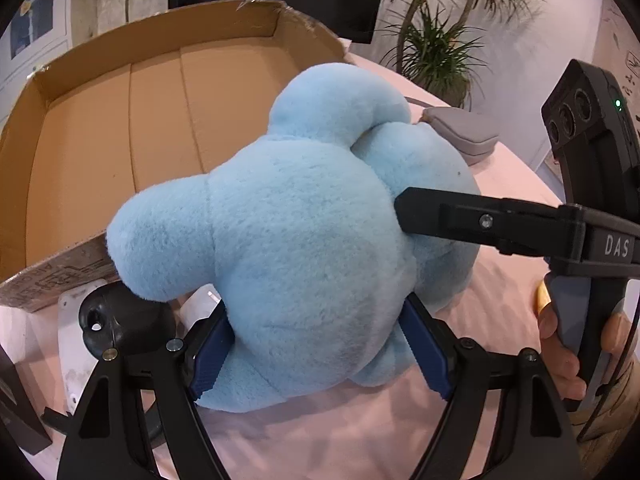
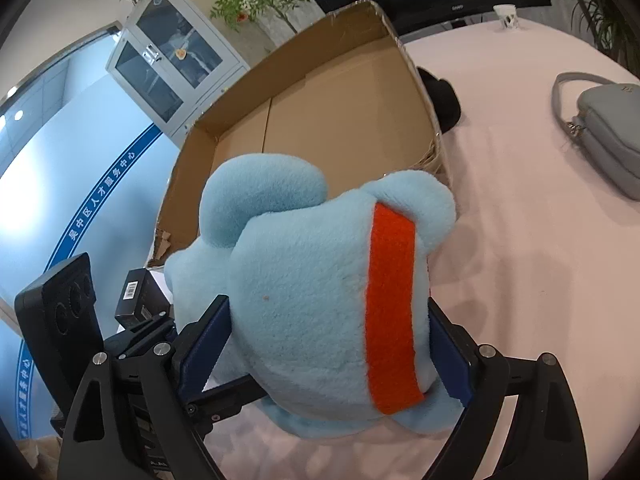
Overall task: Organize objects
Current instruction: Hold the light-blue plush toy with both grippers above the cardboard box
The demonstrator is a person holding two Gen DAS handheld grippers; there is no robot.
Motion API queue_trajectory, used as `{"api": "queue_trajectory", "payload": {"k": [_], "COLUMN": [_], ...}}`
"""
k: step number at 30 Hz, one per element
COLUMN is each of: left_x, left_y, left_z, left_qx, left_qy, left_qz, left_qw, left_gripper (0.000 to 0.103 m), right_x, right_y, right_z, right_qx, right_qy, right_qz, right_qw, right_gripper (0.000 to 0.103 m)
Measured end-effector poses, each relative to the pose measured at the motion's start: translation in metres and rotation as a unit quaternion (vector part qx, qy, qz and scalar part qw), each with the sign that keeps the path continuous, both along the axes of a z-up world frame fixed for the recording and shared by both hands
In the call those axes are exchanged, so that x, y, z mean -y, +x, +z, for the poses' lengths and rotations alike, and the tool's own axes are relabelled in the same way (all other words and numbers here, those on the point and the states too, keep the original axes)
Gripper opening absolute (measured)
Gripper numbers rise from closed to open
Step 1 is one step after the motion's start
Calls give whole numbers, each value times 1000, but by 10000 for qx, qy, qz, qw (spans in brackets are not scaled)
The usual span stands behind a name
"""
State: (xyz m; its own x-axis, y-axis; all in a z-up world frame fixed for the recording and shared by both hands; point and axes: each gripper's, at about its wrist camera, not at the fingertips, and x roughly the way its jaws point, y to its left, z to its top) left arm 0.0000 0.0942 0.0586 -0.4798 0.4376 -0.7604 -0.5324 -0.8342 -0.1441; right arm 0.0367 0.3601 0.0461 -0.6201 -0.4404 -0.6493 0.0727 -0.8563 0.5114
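Both grippers' fingers are clamped on the light-blue plush toy (image 1: 304, 248). Left gripper (image 1: 318, 346): blue pads (image 1: 208, 354) press into the plush's near end from both sides, fabric bulging between them. Right gripper (image 2: 326, 354): pads (image 2: 202, 350) likewise squeeze the plush, one on each flank; in the left wrist view one of its black fingers (image 1: 432, 212) digs into the toy's right side.

Plush position: over the pink tablecloth (image 1: 500, 320), just at the near edge of the open cardboard box (image 1: 120, 128), with one rounded limb overlapping the box's near wall. Whether the plush touches the cloth cannot be told. An orange stripe (image 2: 390, 304) runs along the toy in the right wrist view.

Box interior shows bare cardboard. A grey handbag (image 2: 612, 136) with strap lies on the cloth, far right, well apart from the toy. A black object (image 2: 442, 100) sits against the box's right wall.
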Motion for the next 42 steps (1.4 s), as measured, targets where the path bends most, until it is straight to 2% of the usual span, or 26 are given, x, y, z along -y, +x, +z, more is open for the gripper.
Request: {"api": "queue_trajectory", "payload": {"k": [5, 13, 28, 32, 37, 42], "left_x": [-2, -10, -14, -14, -20, -15], "left_y": [-4, -3, -2, -3, 0, -1], "left_z": [-7, -13, -16, -20, -31, -35], "left_qx": [70, -46, -143, -147, -400, -547], "left_qy": [-38, -268, -379, -336, -427, -279], "left_qz": [22, 18, 47, 96, 159, 166], "left_qw": [10000, 9996, 9992, 9993, 9982, 9980], "left_gripper": [80, 80, 81, 86, 96, 101], "right_x": [-3, -1, 1, 2, 2, 3], "right_y": [3, 1, 0, 2, 3, 3], "right_z": [-2, -6, -12, -14, -20, -26], "right_qx": [-16, -86, -186, -326, -454, -447], "right_qy": [52, 149, 12, -25, -187, -322], "right_qz": [-70, -51, -106, -145, -196, -259], "right_qw": [10000, 9998, 9998, 9994, 9986, 9981], "right_gripper": [92, 92, 92, 93, 98, 100]}}
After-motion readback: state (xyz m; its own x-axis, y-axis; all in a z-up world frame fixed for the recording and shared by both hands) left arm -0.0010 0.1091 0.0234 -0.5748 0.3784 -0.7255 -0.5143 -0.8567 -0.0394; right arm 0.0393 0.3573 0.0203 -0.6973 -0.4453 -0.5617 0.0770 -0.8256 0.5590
